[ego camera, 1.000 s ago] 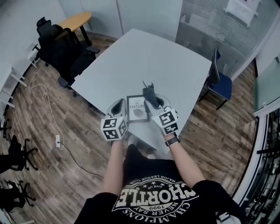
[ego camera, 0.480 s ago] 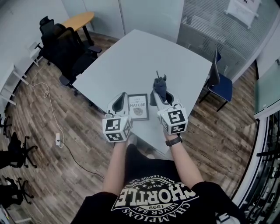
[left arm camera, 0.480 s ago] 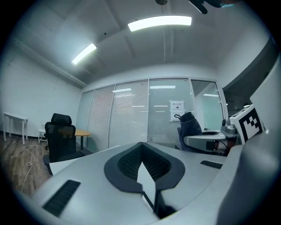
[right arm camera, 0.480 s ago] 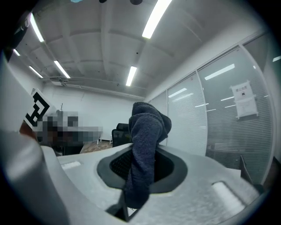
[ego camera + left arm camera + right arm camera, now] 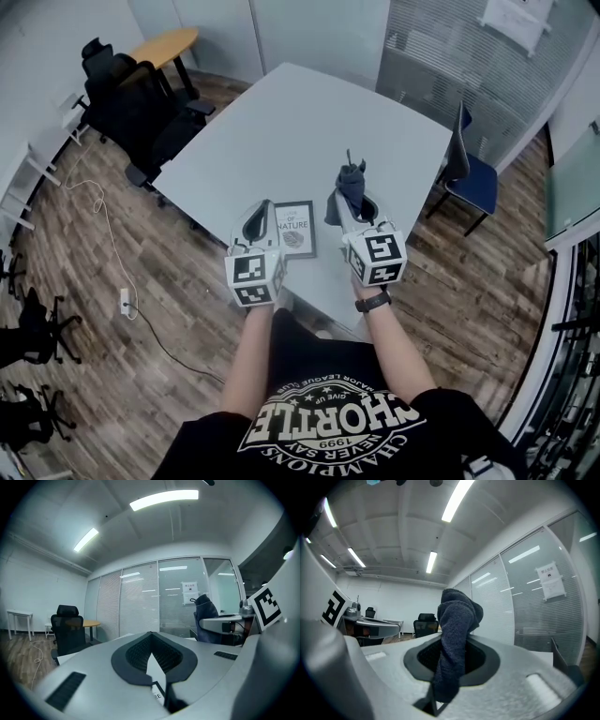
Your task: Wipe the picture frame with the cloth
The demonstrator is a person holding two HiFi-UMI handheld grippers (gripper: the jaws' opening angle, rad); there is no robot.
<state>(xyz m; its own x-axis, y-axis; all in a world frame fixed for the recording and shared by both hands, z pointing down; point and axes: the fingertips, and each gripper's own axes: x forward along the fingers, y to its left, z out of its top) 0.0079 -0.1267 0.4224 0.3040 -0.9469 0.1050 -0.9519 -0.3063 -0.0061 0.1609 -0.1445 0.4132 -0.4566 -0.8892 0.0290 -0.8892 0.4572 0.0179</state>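
The picture frame (image 5: 296,228), dark-edged with a white printed sheet, lies flat on the grey table (image 5: 309,122) near its front edge. My left gripper (image 5: 266,206) hangs just left of it, jaws shut on nothing. In the left gripper view, a corner of the frame (image 5: 158,694) shows below the left gripper's (image 5: 151,633) closed tips. To the right of the frame, my right gripper (image 5: 347,199) is shut on the dark blue cloth (image 5: 352,186). The cloth (image 5: 457,620) sticks up out of the right gripper (image 5: 450,639) in a bunched lump, clear of the frame.
Black office chairs (image 5: 141,103) stand off the table's left side. A blue chair (image 5: 473,178) stands at its right. A round wooden table (image 5: 164,42) is at the back left. A white cable (image 5: 103,225) trails on the wood floor. Glass walls with blinds close the far side.
My right gripper has carried the cloth rightward off the frame's top right corner, and it now stands beside the frame. The left gripper shifted slightly right. The frame stayed put.
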